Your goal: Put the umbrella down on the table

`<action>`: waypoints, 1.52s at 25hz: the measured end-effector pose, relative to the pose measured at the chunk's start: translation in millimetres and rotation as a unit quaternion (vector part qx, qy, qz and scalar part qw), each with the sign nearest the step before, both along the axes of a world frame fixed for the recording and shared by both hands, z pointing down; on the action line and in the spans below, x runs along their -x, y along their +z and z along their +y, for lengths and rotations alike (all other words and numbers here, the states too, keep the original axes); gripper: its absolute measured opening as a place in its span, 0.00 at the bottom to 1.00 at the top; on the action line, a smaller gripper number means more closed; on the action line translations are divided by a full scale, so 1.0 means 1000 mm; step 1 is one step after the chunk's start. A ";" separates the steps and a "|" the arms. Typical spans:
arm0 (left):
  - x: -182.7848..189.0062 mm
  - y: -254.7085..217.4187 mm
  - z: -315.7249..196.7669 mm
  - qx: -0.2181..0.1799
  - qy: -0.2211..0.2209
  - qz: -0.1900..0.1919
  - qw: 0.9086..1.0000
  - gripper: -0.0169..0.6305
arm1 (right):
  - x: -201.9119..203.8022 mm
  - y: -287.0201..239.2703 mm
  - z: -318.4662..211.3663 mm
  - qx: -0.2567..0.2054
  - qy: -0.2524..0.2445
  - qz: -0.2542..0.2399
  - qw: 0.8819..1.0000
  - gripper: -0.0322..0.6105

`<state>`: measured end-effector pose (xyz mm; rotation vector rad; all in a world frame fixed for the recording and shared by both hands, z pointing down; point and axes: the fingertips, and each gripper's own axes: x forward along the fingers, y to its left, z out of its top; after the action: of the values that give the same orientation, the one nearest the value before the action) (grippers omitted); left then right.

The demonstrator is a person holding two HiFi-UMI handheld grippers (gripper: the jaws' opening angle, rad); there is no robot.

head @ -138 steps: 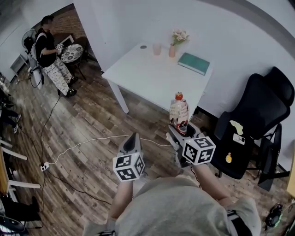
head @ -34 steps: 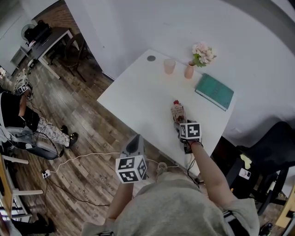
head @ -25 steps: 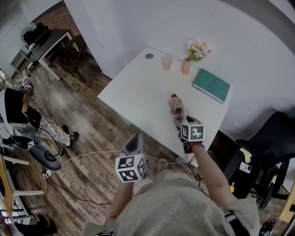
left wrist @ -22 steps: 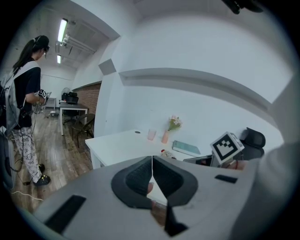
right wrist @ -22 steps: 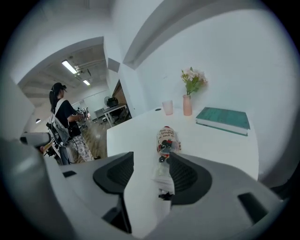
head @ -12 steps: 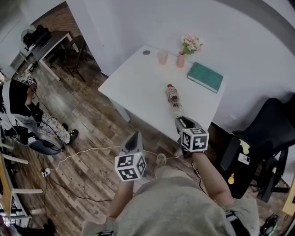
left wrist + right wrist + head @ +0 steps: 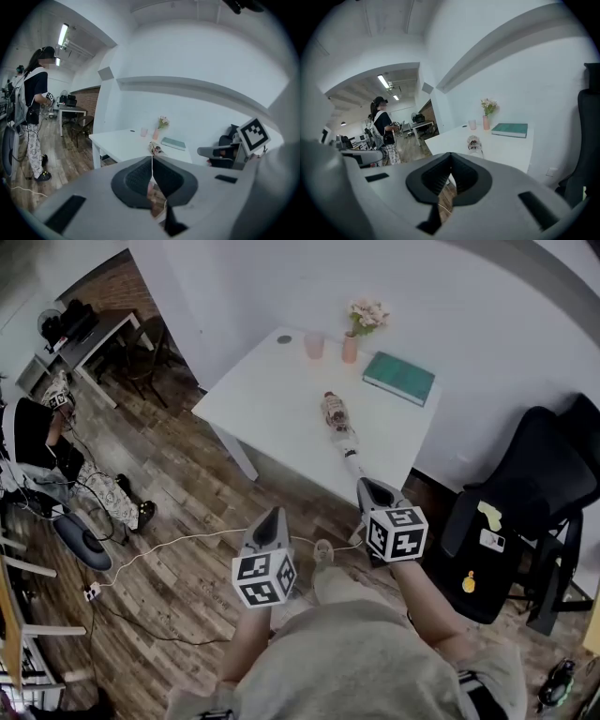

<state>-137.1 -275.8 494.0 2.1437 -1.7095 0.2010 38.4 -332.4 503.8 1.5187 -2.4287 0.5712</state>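
The folded, patterned umbrella (image 7: pixel 335 418) lies on the white table (image 7: pixel 267 395) with its pale handle toward the near edge. It also shows in the left gripper view as the umbrella (image 7: pixel 154 149) and in the right gripper view as the umbrella (image 7: pixel 474 142). My right gripper (image 7: pixel 367 489) hangs off the table's near edge, apart from the umbrella. Its jaws are shut with nothing between them, as the right gripper (image 7: pixel 450 160) shows. My left gripper (image 7: pixel 272 521) is over the floor, shut and empty, seen also as the left gripper (image 7: pixel 151 161).
A pink cup (image 7: pixel 314 345), a vase of flowers (image 7: pixel 351 341) and a teal book (image 7: pixel 399 378) stand at the table's far side. A black office chair (image 7: pixel 525 488) is at the right. A person (image 7: pixel 37 442) stands far left. A white cable (image 7: pixel 169 538) crosses the wooden floor.
My right gripper let go of the umbrella, pulled back off the table and shut. The umbrella stays lying on the table. Both grippers and the view drew away from the table.
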 end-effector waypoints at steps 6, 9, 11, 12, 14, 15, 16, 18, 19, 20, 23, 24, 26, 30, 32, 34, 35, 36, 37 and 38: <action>-0.014 0.003 0.053 0.003 0.000 0.006 1.000 0.04 | -0.010 -0.009 0.063 -0.013 -0.002 -0.003 1.000 0.05; -0.020 0.005 0.075 0.005 -0.001 0.008 1.000 0.04 | -0.018 -0.014 0.090 -0.019 -0.003 0.003 1.000 0.05; -0.024 0.005 0.088 0.006 -0.002 0.007 1.000 0.04 | -0.022 -0.016 0.105 -0.022 -0.005 0.004 1.000 0.05; -0.025 0.006 0.094 0.005 -0.003 0.007 1.000 0.04 | -0.024 -0.017 0.111 -0.024 -0.005 0.005 1.000 0.05; -0.028 0.005 0.103 0.003 -0.004 0.006 1.000 0.04 | -0.026 -0.019 0.123 -0.031 -0.006 0.006 0.999 0.05; -0.028 0.005 0.107 0.002 -0.005 0.005 1.000 0.04 | -0.027 -0.020 0.128 -0.034 -0.006 0.006 0.999 0.05; -0.029 0.004 0.110 0.000 -0.005 0.005 1.000 0.04 | -0.028 -0.020 0.132 -0.037 -0.007 0.007 0.999 0.05; -0.030 0.002 0.115 -0.002 -0.005 0.004 1.000 0.04 | -0.029 -0.021 0.138 -0.040 -0.008 0.008 0.999 0.05; -0.030 0.002 0.117 -0.003 -0.005 0.003 1.000 0.04 | -0.029 -0.021 0.141 -0.041 -0.009 0.008 0.999 0.05; -0.030 0.002 0.118 -0.004 -0.005 0.002 1.000 0.04 | -0.029 -0.020 0.143 -0.042 -0.009 0.007 0.999 0.05; -0.030 0.002 0.119 -0.007 -0.006 -0.001 1.000 0.04 | -0.030 -0.019 0.146 -0.045 -0.009 0.006 0.999 0.05; -0.029 0.001 0.118 -0.008 -0.005 -0.001 1.000 0.04 | -0.029 -0.019 0.146 -0.046 -0.008 0.006 0.999 0.05; -0.028 -0.002 0.115 -0.011 -0.005 -0.001 1.000 0.04 | -0.027 -0.021 0.142 -0.048 -0.008 0.007 0.999 0.05; -0.022 -0.012 0.108 -0.021 -0.007 -0.001 1.000 0.04 | -0.018 -0.028 0.134 -0.054 -0.009 0.005 0.999 0.05; -0.017 -0.015 0.106 -0.023 -0.008 0.000 1.000 0.04 | -0.012 -0.031 0.132 -0.056 -0.011 0.005 0.998 0.05; -0.013 -0.016 0.106 -0.024 -0.011 0.001 1.000 0.04 | -0.008 -0.032 0.132 -0.057 -0.015 0.004 0.998 0.05; -0.011 -0.016 0.106 -0.024 -0.012 0.001 1.000 0.04 | -0.007 -0.033 0.132 -0.059 -0.016 0.002 0.998 0.05; -0.010 -0.016 0.106 -0.024 -0.013 0.002 1.000 0.04 | -0.006 -0.033 0.133 -0.060 -0.016 0.000 0.998 0.05; -0.009 -0.016 0.106 -0.024 -0.013 0.003 1.000 0.04 | -0.006 -0.034 0.133 -0.061 -0.016 0.000 0.998 0.05; -0.008 -0.015 0.106 -0.023 -0.014 0.003 1.000 0.04 | -0.005 -0.034 0.132 -0.061 -0.016 -0.001 0.998 0.05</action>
<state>-128.7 -169.6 478.6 2.1494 -1.7558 0.1484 43.3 -200.1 469.5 1.5226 -2.5251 0.4264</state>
